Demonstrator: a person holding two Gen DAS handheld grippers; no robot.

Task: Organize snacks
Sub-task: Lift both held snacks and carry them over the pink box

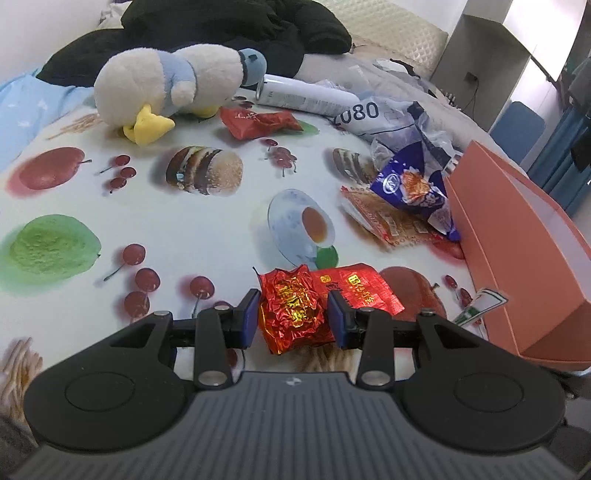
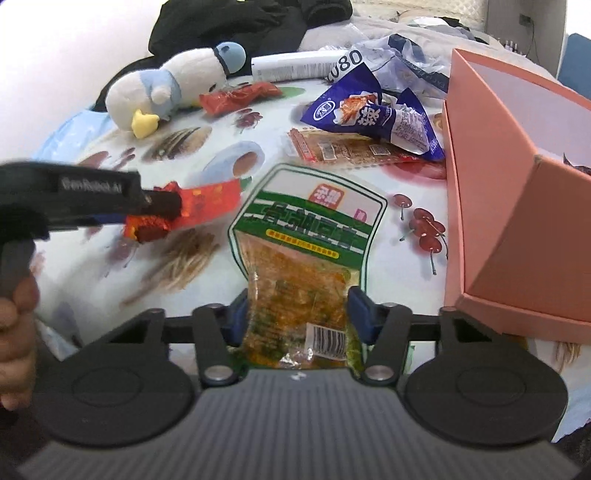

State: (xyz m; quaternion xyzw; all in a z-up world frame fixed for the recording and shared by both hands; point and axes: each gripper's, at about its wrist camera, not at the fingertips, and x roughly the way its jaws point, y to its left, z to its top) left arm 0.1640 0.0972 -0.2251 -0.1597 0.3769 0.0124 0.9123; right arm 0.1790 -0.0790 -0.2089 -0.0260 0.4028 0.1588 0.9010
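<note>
My left gripper (image 1: 293, 314) is shut on a crumpled red foil snack (image 1: 291, 314), with a flat red packet (image 1: 354, 290) lying beside it; in the right wrist view the left gripper (image 2: 162, 210) holds the foil snack (image 2: 147, 227) just above the cloth. My right gripper (image 2: 297, 314) is shut on a green-labelled clear snack pouch (image 2: 299, 258), held near the pink box (image 2: 498, 206). A blue snack bag (image 2: 373, 114), an orange flat packet (image 2: 343, 149) and a red packet (image 2: 236, 98) lie on the printed tablecloth (image 1: 147, 221).
A white and blue plush duck (image 1: 162, 92) and a white tube (image 1: 306, 94) lie at the far side. Black clothing (image 1: 221, 33) and crumpled plastic bags (image 1: 406, 110) lie behind. The pink box (image 1: 517, 240) stands open at the right.
</note>
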